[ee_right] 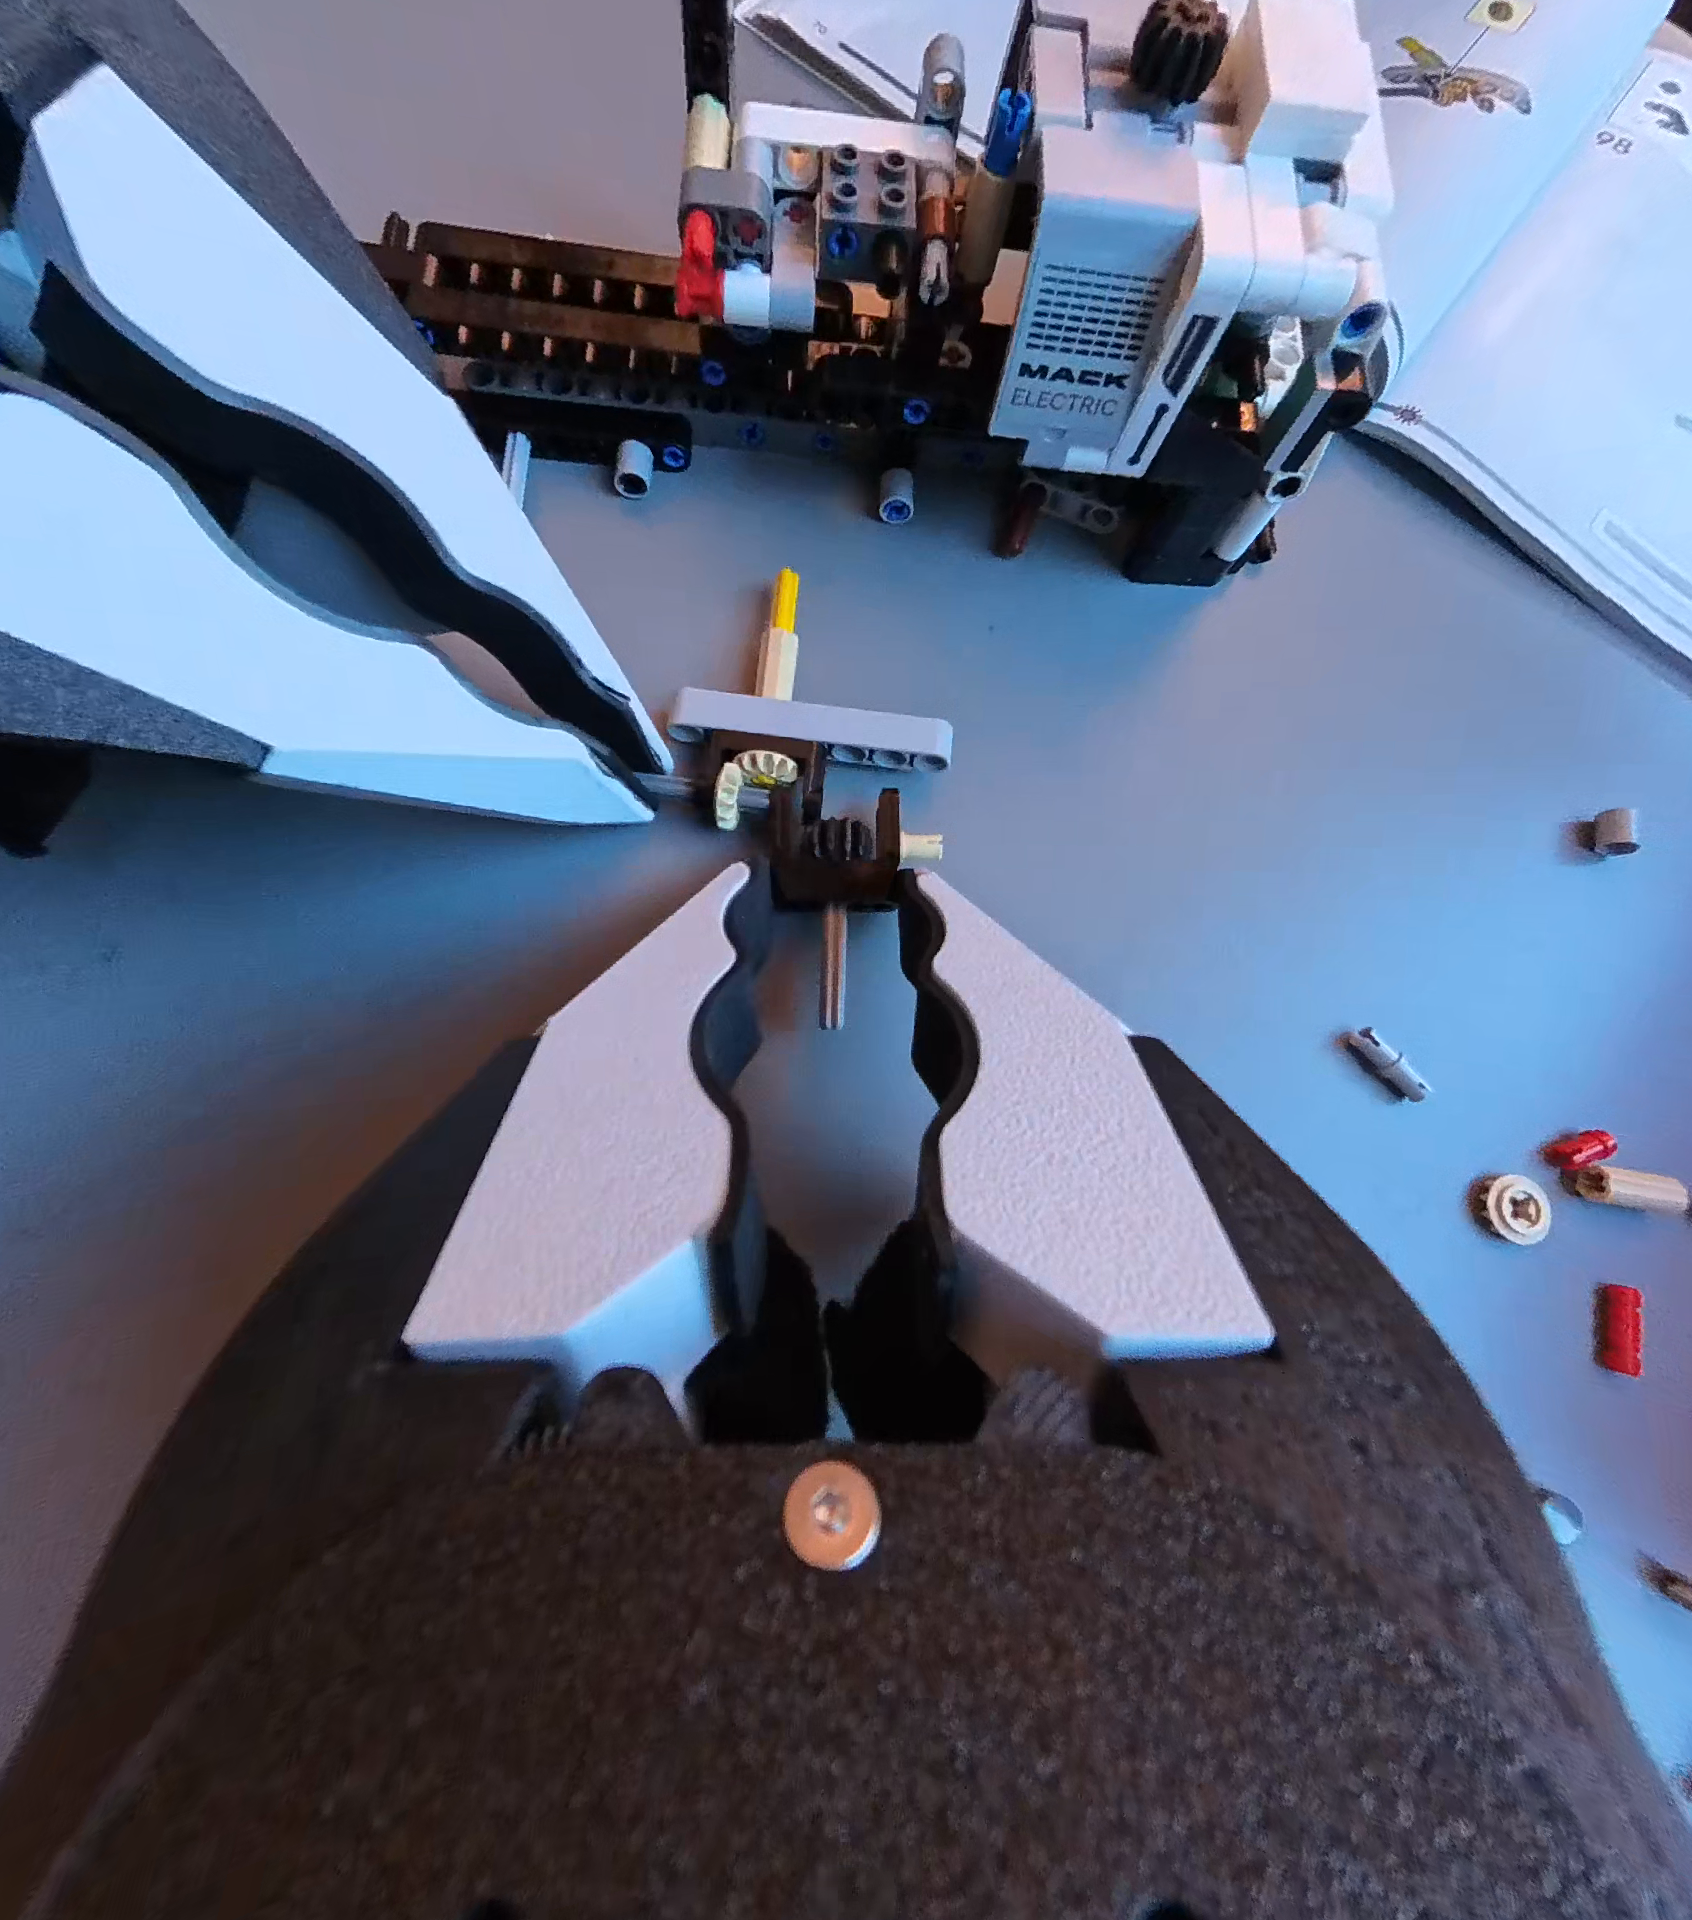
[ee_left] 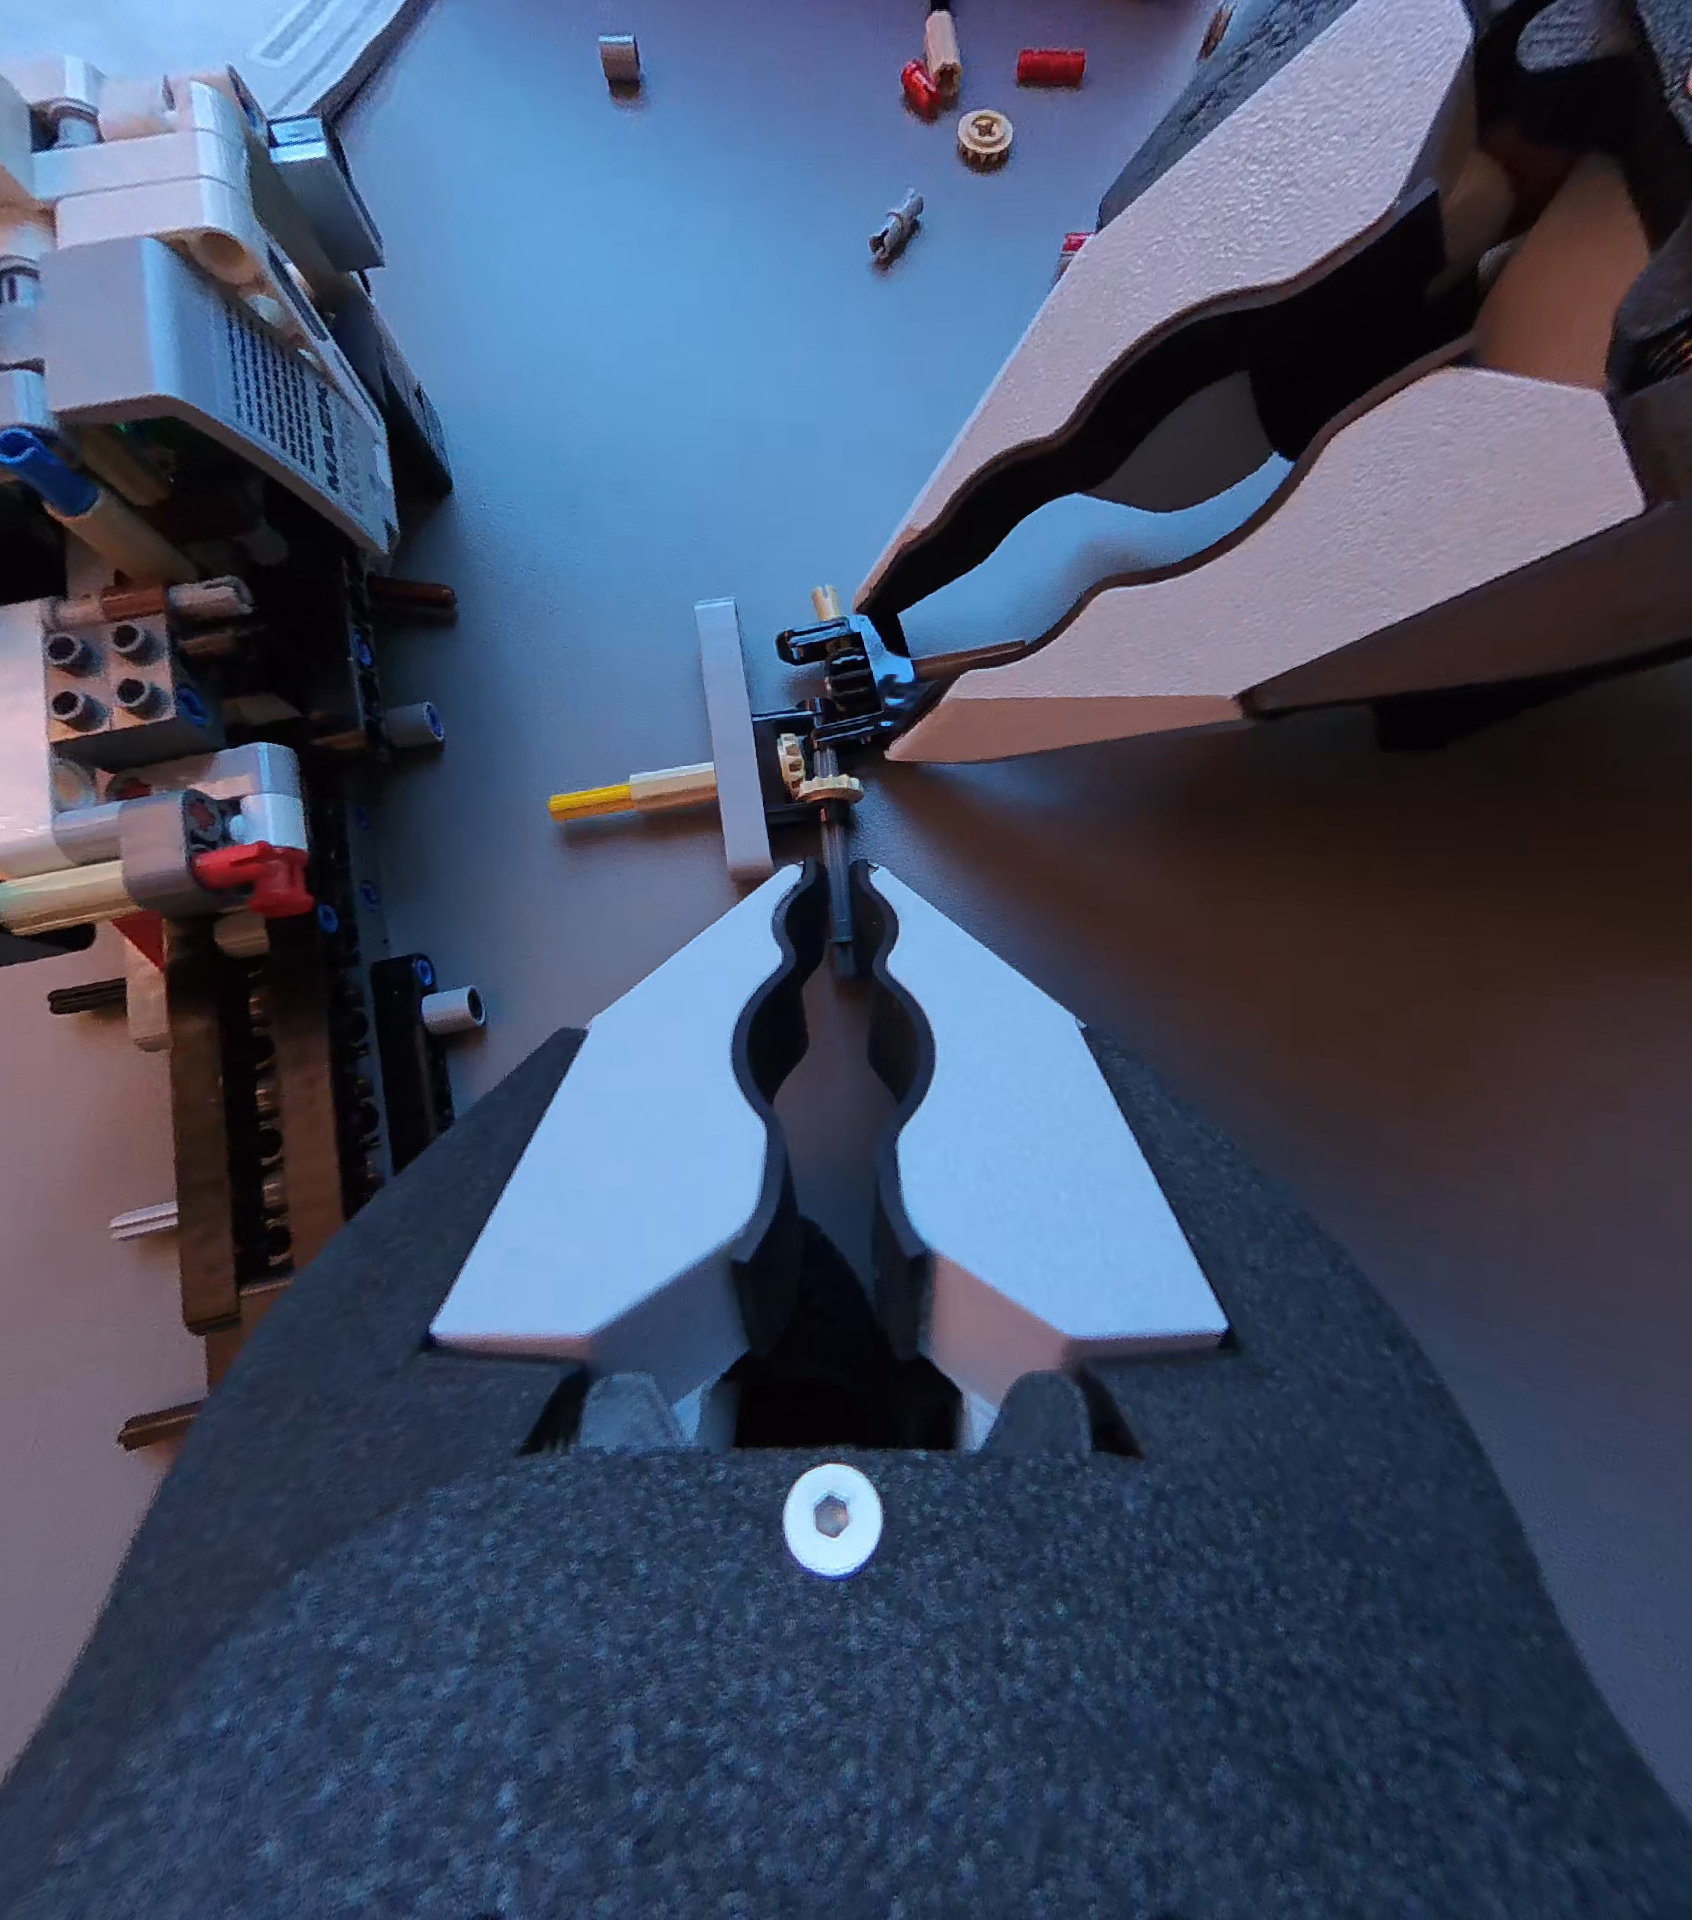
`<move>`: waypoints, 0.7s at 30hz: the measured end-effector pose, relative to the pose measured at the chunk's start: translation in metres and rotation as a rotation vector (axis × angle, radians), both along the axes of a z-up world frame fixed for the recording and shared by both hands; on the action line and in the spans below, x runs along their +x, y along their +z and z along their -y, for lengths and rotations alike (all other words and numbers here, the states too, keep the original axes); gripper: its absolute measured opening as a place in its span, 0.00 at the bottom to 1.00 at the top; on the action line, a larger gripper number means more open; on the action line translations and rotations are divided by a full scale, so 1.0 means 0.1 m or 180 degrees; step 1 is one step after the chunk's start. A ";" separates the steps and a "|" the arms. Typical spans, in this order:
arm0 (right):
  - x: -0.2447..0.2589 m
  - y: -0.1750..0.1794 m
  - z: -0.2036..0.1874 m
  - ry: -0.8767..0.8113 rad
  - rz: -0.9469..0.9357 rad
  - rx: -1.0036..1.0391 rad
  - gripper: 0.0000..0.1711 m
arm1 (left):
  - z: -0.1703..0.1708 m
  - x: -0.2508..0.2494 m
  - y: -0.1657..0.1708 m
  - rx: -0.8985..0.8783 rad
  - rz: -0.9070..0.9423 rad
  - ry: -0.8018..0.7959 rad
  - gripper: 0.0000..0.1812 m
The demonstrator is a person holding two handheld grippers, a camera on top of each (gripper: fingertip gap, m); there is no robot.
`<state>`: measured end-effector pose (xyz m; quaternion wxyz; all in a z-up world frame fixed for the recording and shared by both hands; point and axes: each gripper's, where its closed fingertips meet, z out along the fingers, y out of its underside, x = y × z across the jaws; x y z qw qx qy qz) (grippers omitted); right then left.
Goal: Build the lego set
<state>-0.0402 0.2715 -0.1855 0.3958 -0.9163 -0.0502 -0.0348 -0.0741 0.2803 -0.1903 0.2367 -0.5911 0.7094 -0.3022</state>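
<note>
We show the build at an intermediate stage: the large white, grey and black truck chassis (ee_right: 977, 312) stands assembled on the grey tabletop (ee_right: 1237, 779), with an open instruction booklet (ee_right: 1600, 416) at its far right. A small sub-assembly (ee_right: 800, 769), made of a light grey beam, a dark gear frame with tan bevel gears and a yellow-tipped axle, lies well apart from the chassis, not yet joined to it. The left gripper (ee_left: 837, 883) has its fingers drawn nearly together, pinching the thin dark axle (ee_left: 839, 914) that runs out of the sub-assembly. The right gripper (ee_right: 831, 883) has its fingers partly closed, pinching the dark gear frame (ee_right: 831, 852) by its sides, with a grey axle stub (ee_right: 829, 977) lying free in the gap behind. We judge the step in hand to be the seating of the dark axle through the gears. Loose parts remain at the right: a red cylindrical connector (ee_right: 1618, 1330), a tan round bush (ee_right: 1512, 1210), a grey pin (ee_right: 1387, 1062) and several blurred blue pieces, so much work is left. We cannot see how deep the dark axle sits, nor the far side of the chassis; the piece at the lower right edge is too blurred to identify.
</note>
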 end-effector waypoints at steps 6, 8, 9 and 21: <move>0.00 0.01 0.00 -0.0062 -0.0061 0.0039 0.14 | -0.01 0.01 0.00 -0.0080 -0.0044 0.0037 0.01; 0.01 0.01 0.00 -0.0079 0.0020 0.0046 0.14 | -0.01 0.02 0.00 -0.0095 -0.0042 0.0045 0.01; 0.01 0.01 0.00 -0.0090 0.0003 0.0054 0.14 | -0.01 0.02 0.00 -0.0098 -0.0044 0.0041 0.01; 0.01 -0.01 0.02 -0.0244 -0.0569 0.0096 0.14 | 0.03 0.03 0.02 -0.0235 -0.0078 0.0041 0.01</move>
